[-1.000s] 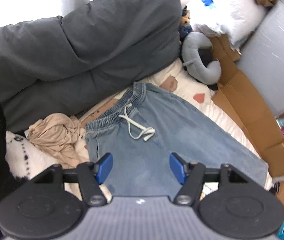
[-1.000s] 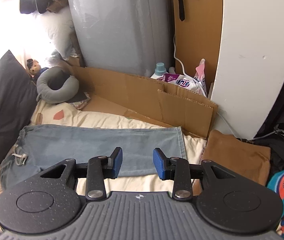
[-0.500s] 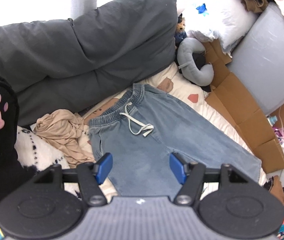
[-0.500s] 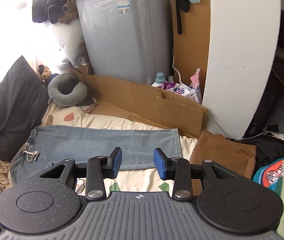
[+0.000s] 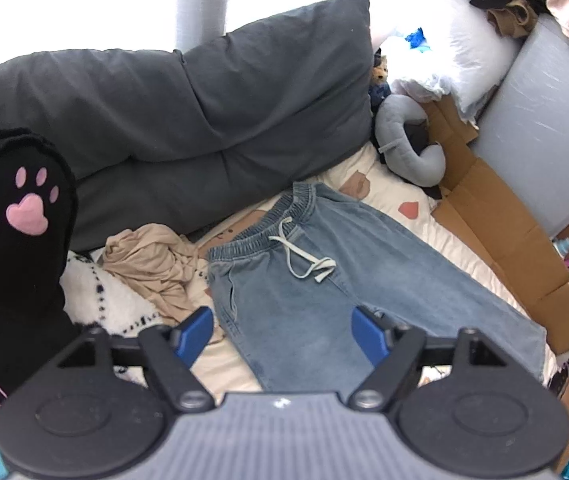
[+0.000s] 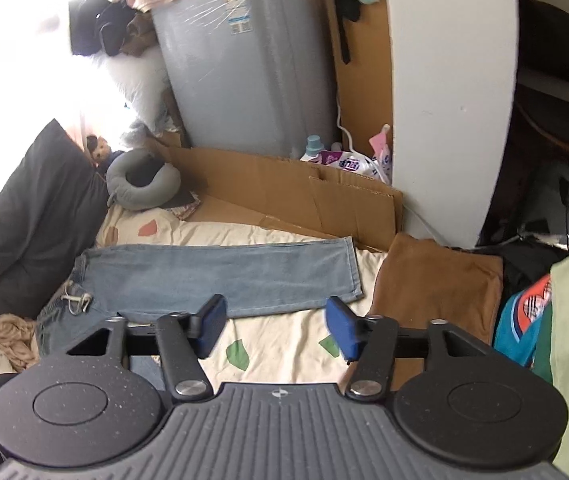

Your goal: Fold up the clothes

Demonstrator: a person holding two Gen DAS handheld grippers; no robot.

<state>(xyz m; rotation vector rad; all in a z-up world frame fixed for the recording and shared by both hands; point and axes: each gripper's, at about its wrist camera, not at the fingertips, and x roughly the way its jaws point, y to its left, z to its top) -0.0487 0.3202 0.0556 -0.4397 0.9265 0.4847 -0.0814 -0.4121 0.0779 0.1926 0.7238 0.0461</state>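
Light blue jeans (image 5: pixel 324 280) with an elastic waist and a white drawstring (image 5: pixel 304 260) lie flat on the cream bedsheet (image 6: pixel 284 344). In the right wrist view the jeans (image 6: pixel 212 276) stretch from the waist at the left to the hem at the right. My left gripper (image 5: pixel 282 334) hovers open above the thigh part, nothing between its blue pads. My right gripper (image 6: pixel 276 328) is open too, held above the sheet in front of the leg. A crumpled beige garment (image 5: pixel 152 264) lies left of the waistband.
A dark grey pillow (image 5: pixel 188 120) backs the bed. A grey neck pillow (image 5: pixel 404 144), cardboard (image 6: pixel 304 200) and a grey appliance (image 6: pixel 252 68) line the far side. A black paw cushion (image 5: pixel 16 216) stands left. A folded brown cloth (image 6: pixel 436 280) lies past the hem.
Both grippers have pulled up and back from the bed, so more of the jeans and room shows. The right gripper's fingers have spread wider. The jeans have not moved.
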